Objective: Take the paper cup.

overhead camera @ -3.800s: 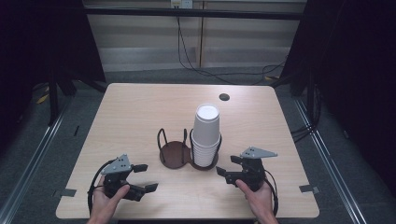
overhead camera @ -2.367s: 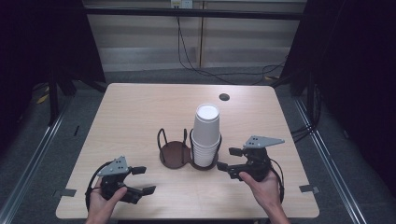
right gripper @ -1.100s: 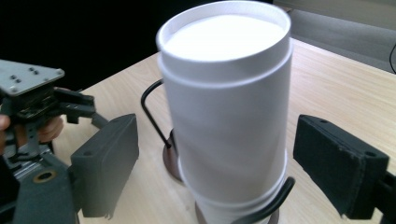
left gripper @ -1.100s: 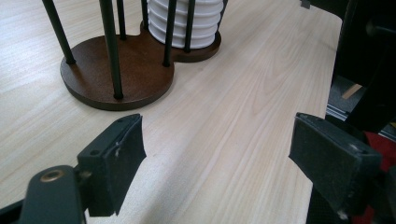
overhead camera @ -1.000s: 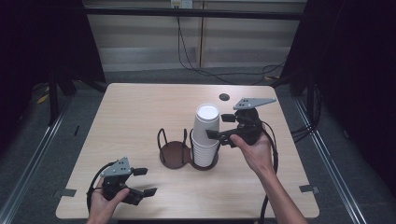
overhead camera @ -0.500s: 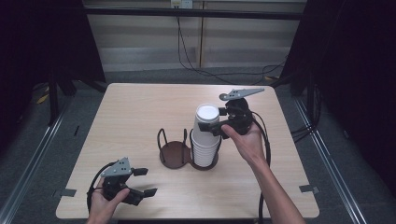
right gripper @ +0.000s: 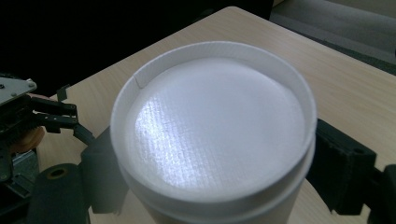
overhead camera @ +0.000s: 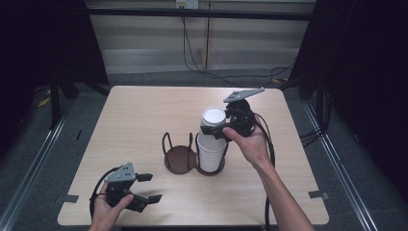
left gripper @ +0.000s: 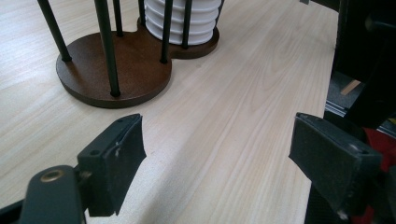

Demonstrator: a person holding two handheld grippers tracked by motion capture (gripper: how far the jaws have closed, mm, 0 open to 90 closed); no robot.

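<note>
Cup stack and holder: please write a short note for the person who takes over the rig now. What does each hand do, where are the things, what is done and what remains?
Right tongs: at the top cup of the white cup stack, one jaw on each side of it. Whether they already press on it, I cannot tell.
Left tongs: open, holding nothing, low over the near left part of the table.
Things: the stack stands upside down in the right ring of the brown two-ring holder; the left ring has no cup in it.
Done: the right hand has reached the top cup.
Left: probably close on it, lift it off the stack and place it; no cup is off the stack yet.
</note>
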